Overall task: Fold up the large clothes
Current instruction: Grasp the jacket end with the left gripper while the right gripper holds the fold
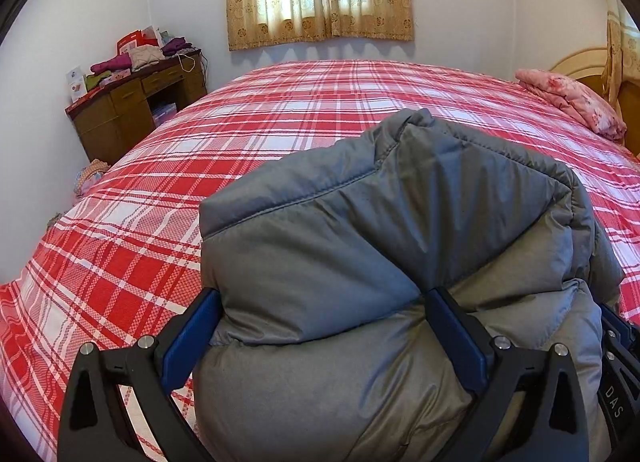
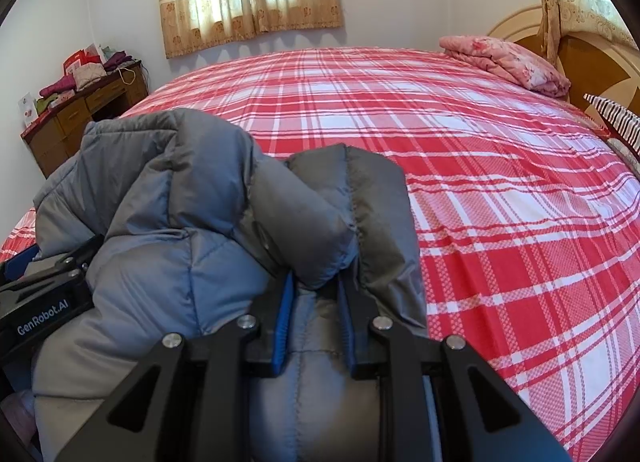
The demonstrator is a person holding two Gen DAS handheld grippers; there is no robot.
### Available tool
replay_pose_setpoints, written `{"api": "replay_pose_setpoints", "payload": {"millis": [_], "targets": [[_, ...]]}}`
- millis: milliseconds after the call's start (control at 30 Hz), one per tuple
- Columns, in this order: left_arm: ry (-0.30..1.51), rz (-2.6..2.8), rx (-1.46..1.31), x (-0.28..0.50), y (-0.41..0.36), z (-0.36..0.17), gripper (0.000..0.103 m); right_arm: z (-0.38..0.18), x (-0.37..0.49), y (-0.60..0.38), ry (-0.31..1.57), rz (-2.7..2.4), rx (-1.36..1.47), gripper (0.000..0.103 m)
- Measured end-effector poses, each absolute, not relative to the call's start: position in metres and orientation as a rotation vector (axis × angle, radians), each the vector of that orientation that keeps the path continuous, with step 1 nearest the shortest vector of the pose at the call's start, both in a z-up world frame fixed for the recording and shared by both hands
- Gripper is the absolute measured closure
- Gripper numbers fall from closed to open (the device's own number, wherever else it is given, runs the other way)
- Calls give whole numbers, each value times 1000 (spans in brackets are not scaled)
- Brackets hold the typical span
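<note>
Left wrist view: at the upper left a wooden bench point(image 1: 132, 109) stands against the wall, heaped with folded clothes. Across the middle spreads my bed point(image 1: 312, 101), covered in a red and white plaid sheet. A grey puffer jacket point(image 1: 400, 221) fills the lower centre of the frame, bunched into a thick bundle. My left tongs point(image 1: 320, 326) grip a wide fold of it, blue pads pressed into the padding on both sides. At the upper right a folded pink floral blanket point(image 1: 572, 101) lies on the bed near the headboard.

Right wrist view: my left tongs point(image 2: 24, 266) show at the lower left edge, against the jacket point(image 2: 160, 221), which is piled up in the lower left and centre. My right tongs point(image 2: 314, 294) pinch a narrow fold of it. Plaid bed point(image 2: 480, 181) fills the right, pink blanket point(image 2: 504, 57) at upper right.
</note>
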State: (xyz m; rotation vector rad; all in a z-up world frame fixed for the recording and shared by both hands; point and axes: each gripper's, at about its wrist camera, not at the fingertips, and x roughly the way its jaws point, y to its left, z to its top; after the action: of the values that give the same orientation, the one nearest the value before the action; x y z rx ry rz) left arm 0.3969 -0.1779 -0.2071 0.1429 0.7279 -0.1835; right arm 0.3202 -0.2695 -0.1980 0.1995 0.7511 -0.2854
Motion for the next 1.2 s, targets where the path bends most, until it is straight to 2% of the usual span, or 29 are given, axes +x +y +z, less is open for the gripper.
{"api": "replay_pose_setpoints", "payload": {"millis": [600,900,967,1200], "targets": [[738,-185,153,399,-179,-210,1,-200,321,-269,756,-292,191,76],[737,-186,155,399,-179,-210,1,-200,317,-275,737,-290,217,71],[735,-185,157,399,-179,-211,1,-200,314,-278,726,-297,227,66],[735,-182,169,398,-181,-213,1,-199,313,-279,715,-294,237,64]]}}
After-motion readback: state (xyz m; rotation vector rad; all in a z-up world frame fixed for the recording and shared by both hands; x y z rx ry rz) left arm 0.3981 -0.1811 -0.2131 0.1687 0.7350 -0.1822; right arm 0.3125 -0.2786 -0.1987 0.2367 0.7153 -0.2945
